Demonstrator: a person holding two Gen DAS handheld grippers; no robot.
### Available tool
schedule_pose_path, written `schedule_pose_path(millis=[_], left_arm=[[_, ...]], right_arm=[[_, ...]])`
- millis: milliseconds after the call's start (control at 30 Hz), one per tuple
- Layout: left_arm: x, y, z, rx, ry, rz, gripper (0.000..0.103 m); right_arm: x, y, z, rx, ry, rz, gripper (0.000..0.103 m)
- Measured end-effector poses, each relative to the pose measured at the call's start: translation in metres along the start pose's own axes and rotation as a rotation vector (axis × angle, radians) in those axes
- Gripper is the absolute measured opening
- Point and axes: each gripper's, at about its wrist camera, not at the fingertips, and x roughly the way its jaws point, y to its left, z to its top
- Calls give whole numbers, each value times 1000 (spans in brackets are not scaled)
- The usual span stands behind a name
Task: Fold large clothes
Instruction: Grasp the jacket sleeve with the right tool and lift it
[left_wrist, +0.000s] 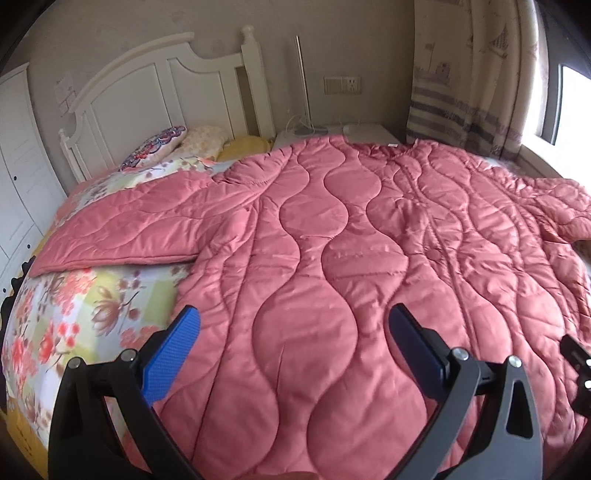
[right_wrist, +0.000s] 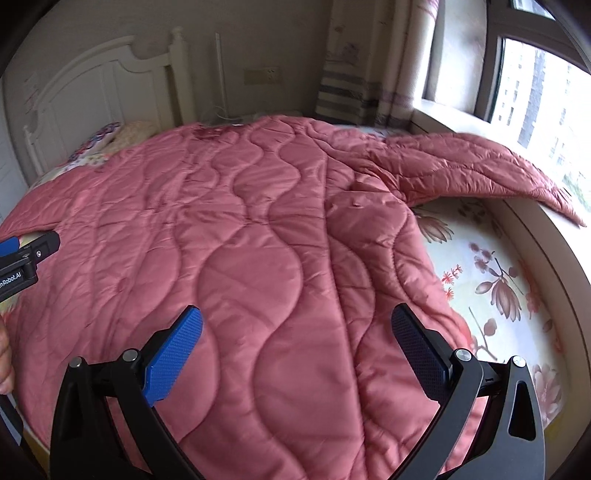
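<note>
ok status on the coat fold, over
Left hand-held gripper open, right hand-held gripper open, both empty. Pink quilted coat spread flat on bed, sleeves out. Nothing in the way.

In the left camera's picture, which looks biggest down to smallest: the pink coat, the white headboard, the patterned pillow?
1. pink coat
2. white headboard
3. patterned pillow
The coat lies nearest the camera, which exaggerates it.
</note>
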Motion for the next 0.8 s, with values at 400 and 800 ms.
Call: schedule_pose_path(millis=[400, 800], left_arm=[[74, 22, -10, -94, 142, -81, 101], [75, 19, -11, -100, 141, -79, 101]], right_arm=[[45, -141, 38, 436, 47, 46, 99], [92, -247, 57, 1072, -237, 145, 50]])
